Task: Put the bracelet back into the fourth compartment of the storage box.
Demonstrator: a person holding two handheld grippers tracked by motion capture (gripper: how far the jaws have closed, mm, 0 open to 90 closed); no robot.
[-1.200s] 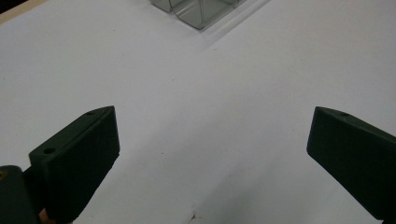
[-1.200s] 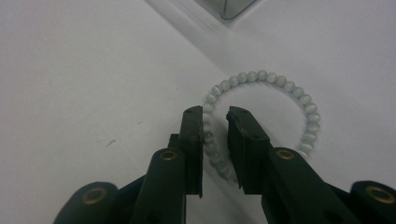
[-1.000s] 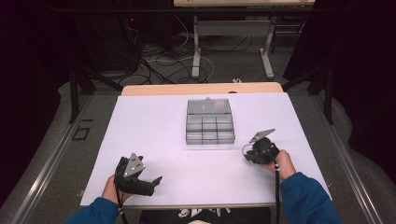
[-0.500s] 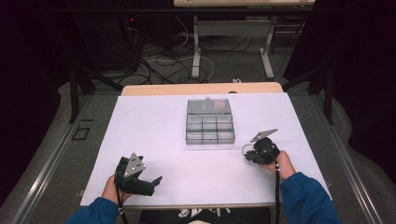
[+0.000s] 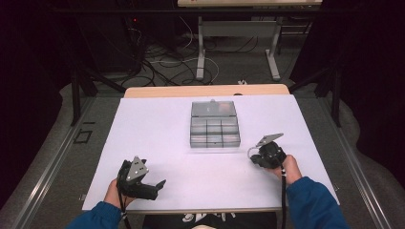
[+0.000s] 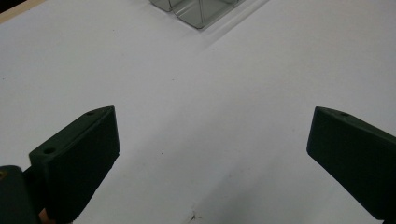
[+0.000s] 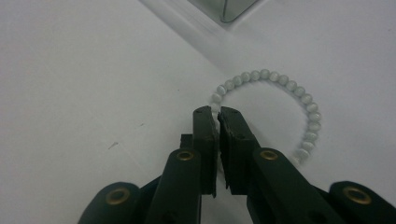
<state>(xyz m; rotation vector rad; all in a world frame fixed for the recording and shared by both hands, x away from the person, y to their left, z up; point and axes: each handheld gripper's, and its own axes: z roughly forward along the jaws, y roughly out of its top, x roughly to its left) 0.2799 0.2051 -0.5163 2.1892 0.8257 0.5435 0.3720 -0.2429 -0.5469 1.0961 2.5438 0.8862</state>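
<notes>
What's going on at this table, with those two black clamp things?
A person sits at a white table with a two-jaw gripper in each hand. The right gripper has its jaws pinched on a pale bead bracelet lying on the table, close to a clear compartment box. The left gripper has its jaws wide apart over bare table, holding nothing. The bracelet is not yet in the box.

We take this for a lab or test room: our white-covered surface (image 5: 157, 143) stands on grey floor (image 5: 62, 157) amid black curtains (image 5: 38, 57), loose cables (image 5: 162, 59) trail behind it, and a metal-legged bench (image 5: 239, 33) stands beyond.
</notes>
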